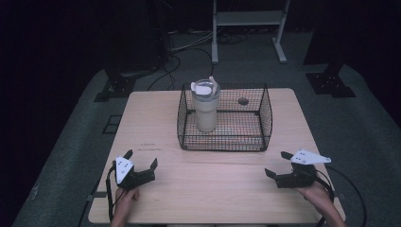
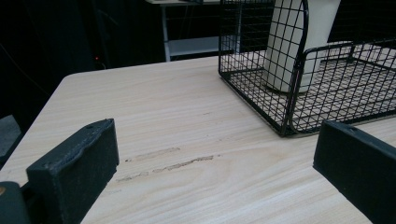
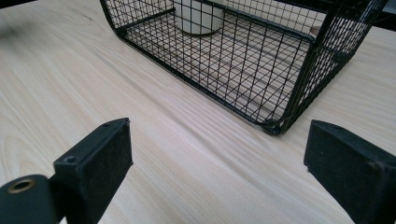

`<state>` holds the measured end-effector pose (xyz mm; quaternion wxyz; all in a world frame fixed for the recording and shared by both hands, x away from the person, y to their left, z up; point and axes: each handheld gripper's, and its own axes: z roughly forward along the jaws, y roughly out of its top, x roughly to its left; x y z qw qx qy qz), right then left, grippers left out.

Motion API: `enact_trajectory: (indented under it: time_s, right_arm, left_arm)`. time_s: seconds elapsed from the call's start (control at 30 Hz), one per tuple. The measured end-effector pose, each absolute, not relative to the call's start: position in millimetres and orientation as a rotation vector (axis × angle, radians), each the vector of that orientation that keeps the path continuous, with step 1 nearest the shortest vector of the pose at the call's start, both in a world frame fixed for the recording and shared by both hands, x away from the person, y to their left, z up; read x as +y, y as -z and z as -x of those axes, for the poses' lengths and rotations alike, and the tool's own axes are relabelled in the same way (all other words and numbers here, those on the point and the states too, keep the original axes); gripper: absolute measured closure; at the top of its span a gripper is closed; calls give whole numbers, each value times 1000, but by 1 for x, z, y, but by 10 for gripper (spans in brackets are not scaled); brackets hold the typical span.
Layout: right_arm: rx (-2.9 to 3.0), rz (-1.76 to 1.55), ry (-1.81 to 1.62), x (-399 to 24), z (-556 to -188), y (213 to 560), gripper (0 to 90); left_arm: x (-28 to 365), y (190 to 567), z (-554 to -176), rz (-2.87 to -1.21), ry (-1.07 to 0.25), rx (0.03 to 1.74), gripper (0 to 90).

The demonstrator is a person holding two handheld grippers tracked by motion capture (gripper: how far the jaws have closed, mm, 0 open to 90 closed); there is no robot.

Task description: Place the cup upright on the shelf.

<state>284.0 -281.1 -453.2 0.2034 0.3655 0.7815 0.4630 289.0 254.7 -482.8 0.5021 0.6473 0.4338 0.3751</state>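
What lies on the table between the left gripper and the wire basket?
Bare wood with a few faint scuff marks; in the left gripper view nothing stands between the left gripper and the wire basket.

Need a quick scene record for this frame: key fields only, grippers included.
surface: wooden table
container: black wire basket, on the table's far half
contents: cream tumbler, upright in the basket's left part, clear lid on
left gripper: open, near left edge, holding nothing
right gripper: open, near right edge, holding nothing
table marks: faint scuffs near the left gripper
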Motion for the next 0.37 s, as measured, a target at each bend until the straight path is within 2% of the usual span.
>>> enact_trajectory:
  time_s: [0.37]
  right_arm:
    - [2150, -1043, -1297, -278, -268, 467, 71]
  left_arm:
    - [255, 483, -289, -1562, -909, 1046, 0]
